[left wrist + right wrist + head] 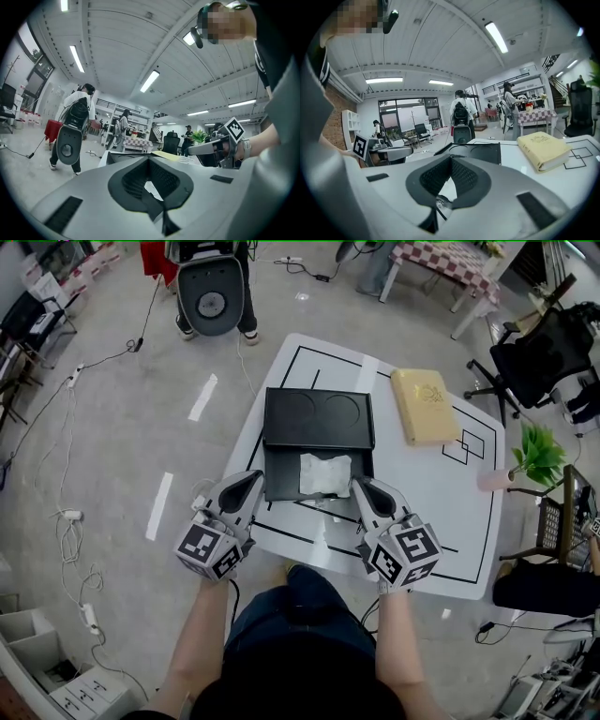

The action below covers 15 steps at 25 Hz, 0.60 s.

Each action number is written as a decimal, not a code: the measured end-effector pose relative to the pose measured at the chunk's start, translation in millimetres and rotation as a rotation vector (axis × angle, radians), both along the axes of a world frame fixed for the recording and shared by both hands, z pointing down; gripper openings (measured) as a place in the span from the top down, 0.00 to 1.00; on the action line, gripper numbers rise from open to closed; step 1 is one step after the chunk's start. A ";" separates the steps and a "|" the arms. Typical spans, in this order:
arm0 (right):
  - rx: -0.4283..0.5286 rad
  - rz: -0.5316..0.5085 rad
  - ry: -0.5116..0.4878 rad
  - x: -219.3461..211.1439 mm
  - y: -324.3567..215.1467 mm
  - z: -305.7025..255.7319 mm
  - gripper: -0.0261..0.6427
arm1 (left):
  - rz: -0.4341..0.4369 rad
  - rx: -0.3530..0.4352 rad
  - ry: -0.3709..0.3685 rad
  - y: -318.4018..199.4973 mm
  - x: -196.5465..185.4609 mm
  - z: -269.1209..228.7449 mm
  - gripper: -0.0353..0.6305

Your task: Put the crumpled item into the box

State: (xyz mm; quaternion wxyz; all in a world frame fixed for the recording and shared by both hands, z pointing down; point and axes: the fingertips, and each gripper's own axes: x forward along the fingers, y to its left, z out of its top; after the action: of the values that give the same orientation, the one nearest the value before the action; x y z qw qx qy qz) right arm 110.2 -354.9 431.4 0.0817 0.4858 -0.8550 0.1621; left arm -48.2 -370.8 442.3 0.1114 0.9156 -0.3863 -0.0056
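One box [319,418], near corner behind right hand-held gripper [360,485]

The right gripper [360,487] hides the box's [281,474] near right corner; the scrap [439,202] at its jaws, perhaps film, is unclear.

Table [441,493] is white with thin black lines and rectangles drawn across it. Box [317,418] is black all over, crumpled item [324,474] is white. Book [427,405] is pale yellow. Left gripper [255,479] and right gripper [361,486] are light grey with black pads, and their cubes [208,549] have black-and-white square markers. Plant [539,454] is green, floor [122,446] is grey with white strips [202,397].
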 end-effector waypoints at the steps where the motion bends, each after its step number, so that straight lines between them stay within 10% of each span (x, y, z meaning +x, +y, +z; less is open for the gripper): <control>1: 0.004 -0.001 0.001 0.0 0.6 -2.3 0.95 | 0.000 0.001 0.001 0.2 0.6 -2.1 0.94; 15: 0.065 -0.009 0.002 3.5 6.8 -40.1 0.95 | 0.016 0.040 0.012 0.1 6.5 -31.6 0.94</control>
State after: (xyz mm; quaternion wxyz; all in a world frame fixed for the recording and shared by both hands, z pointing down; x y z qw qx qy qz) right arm 113.6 -348.2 391.2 0.0673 0.4846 -0.8619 0.1335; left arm -41.7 -370.8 410.7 0.0956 0.9205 -0.3784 -0.0178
